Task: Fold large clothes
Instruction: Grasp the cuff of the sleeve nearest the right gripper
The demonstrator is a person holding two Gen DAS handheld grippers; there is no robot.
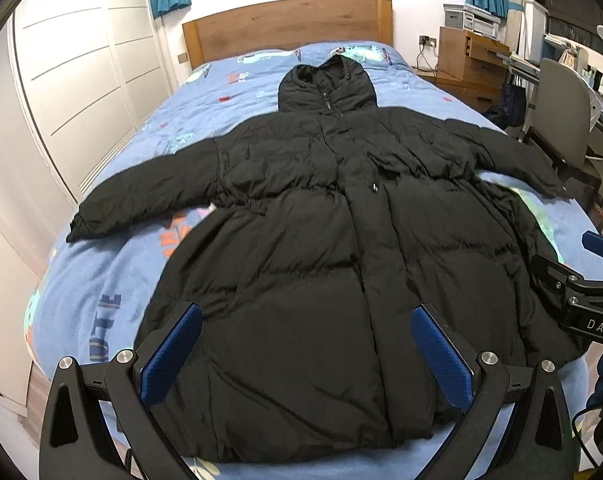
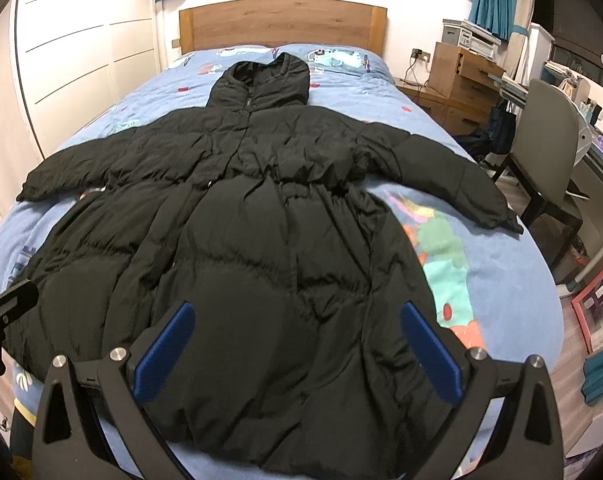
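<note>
A long black hooded puffer coat point(image 1: 309, 216) lies flat and face up on the bed, hood toward the headboard, both sleeves spread outward. It also shows in the right wrist view point(image 2: 261, 232). My left gripper point(image 1: 305, 320) is open and empty, hovering over the coat's lower left hem. My right gripper point(image 2: 297, 316) is open and empty over the lower right hem. The right gripper's body shows at the right edge of the left wrist view point(image 1: 581, 296). The left gripper's body shows at the left edge of the right wrist view point(image 2: 1, 312).
The bed has a blue cartoon-print cover point(image 1: 113, 280) and a wooden headboard point(image 1: 289, 28). A white wardrobe point(image 1: 73, 80) stands to the left. A wooden nightstand point(image 2: 457, 80), a chair point(image 2: 549, 148) and a desk stand to the right.
</note>
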